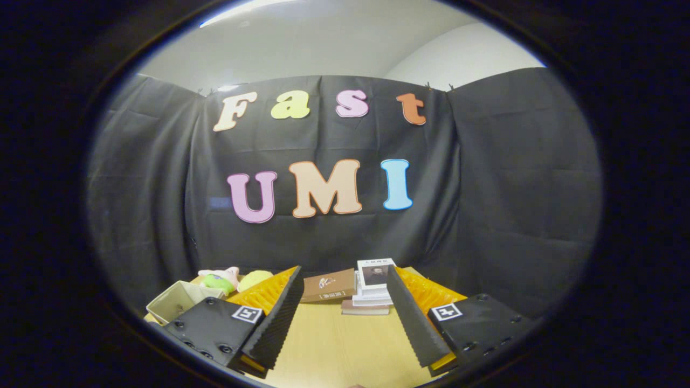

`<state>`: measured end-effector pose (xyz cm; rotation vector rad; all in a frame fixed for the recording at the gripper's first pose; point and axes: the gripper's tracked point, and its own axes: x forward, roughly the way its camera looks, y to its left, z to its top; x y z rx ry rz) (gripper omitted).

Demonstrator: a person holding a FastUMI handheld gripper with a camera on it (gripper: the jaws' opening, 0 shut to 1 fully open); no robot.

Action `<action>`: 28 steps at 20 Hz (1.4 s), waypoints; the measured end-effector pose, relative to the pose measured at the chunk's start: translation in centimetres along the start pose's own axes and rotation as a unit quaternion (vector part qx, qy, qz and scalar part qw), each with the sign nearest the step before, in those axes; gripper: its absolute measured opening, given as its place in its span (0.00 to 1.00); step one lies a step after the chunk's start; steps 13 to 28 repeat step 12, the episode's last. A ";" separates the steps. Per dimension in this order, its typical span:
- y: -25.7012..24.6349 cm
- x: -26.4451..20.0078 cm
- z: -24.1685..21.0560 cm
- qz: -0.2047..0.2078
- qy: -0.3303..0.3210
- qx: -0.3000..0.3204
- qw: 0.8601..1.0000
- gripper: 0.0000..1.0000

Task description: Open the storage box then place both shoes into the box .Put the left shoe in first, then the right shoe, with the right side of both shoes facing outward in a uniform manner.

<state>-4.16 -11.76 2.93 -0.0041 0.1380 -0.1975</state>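
Hovering: gripper (340, 318) held level above the counter (345, 350), aimed toward the booth wall.
Gripper state: fingers spread wide apart, nothing between them, nothing pressed.
Between fingers: bare wooden counter.
Just beyond fingertips: a brown book (328, 285) lying flat, and beside it a stack of books (373, 291) with a pale cover on top.
Beyond the left finger: an open pale bin (175, 303) at the counter's far corner; soft toys (232, 279) just behind it, one green, one pink, one yellow.
Storage box: cannot say where it lies or whether lid is up or down.
Shoes: cannot say where they lie, nor whether either sits in a box.
Step in hand (judgement): not settled; an empty, spread gripper fits both the approach to the lid and the pull-away after the second shoe.
Next move: cannot be named from this view.
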 end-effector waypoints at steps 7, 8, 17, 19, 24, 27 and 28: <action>-0.6 0.2 0.4 -0.008 -0.003 0.004 1.000 0.97; -0.7 0.2 0.3 -0.008 -0.004 0.003 1.000 0.97; -0.7 0.3 0.3 -0.008 -0.002 0.000 1.000 0.97; -0.7 0.3 0.3 -0.008 -0.002 0.000 1.000 0.97; -0.7 0.3 0.3 -0.008 -0.002 0.000 1.000 0.97; -0.7 0.3 0.3 -0.008 -0.002 0.000 1.000 0.97; -0.7 0.3 0.3 -0.008 -0.002 0.000 1.000 0.97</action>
